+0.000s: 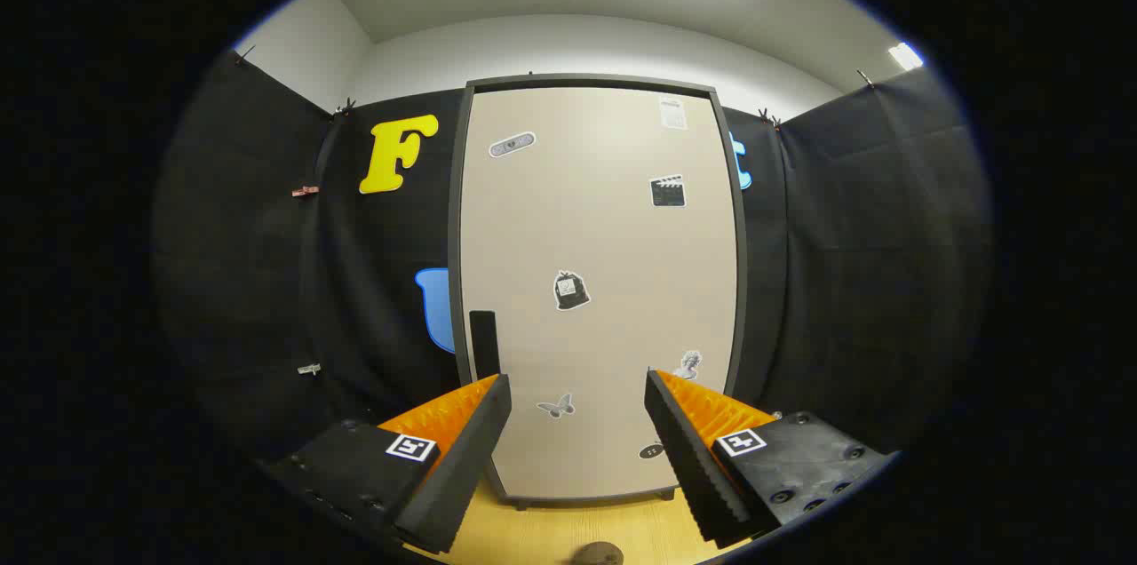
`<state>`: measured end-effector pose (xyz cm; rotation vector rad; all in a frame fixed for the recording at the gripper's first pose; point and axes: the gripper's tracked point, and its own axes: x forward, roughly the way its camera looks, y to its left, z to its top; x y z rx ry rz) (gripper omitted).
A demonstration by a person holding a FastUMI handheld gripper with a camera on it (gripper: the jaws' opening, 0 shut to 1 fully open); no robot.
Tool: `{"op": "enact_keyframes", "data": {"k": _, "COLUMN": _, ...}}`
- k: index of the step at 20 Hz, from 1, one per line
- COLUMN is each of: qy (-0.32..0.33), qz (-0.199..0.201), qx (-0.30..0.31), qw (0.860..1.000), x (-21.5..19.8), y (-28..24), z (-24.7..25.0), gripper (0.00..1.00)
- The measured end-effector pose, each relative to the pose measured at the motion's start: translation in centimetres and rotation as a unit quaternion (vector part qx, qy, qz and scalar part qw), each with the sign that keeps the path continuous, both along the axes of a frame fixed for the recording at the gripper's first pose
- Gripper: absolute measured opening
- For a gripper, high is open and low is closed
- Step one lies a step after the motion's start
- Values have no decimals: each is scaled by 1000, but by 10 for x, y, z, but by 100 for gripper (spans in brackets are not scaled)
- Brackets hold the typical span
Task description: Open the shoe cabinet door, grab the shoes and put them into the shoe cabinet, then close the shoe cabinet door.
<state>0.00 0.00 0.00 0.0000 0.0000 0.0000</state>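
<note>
Black-draped booth walls surround the closed shoe cabinet door (600,281); the gripper (577,392), open and empty, could slip off the slim black handle (483,343) if misaligned.

Beige shoe cabinet door (600,281) — shut; upright, stickered.

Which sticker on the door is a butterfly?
The butterfly sticker, low on the closed cabinet door, seen between the open claw fingers. The other stickers aren't winged.
</note>
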Motion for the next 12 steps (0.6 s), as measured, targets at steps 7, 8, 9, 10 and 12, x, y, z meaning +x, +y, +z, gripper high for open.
{"op": "enact_keyframes", "data": {"k": 7, "qy": 7, "qz": 4, "qx": -5, "qw": 1000, "x": 5, "y": 3, "z": -3, "gripper": 98}}
{"op": "enact_keyframes", "data": {"k": 8, "qy": 5, "qz": 5, "qx": -3, "qw": 1000, "x": 5, "y": 4, "z": -2, "gripper": 98}}
{"op": "enact_keyframes", "data": {"k": 9, "qy": 5, "qz": 4, "qx": -3, "qw": 1000, "x": 4, "y": 3, "z": -2, "gripper": 98}}
{"op": "enact_keyframes", "data": {"k": 10, "qy": 6, "qz": 4, "qx": -5, "qw": 1000, "x": 4, "y": 3, "z": -2, "gripper": 98}}
{"op": "enact_keyframes", "data": {"k": 12, "qy": 6, "qz": 4, "qx": -9, "qw": 1000, "x": 5, "y": 5, "z": -2, "gripper": 98}}
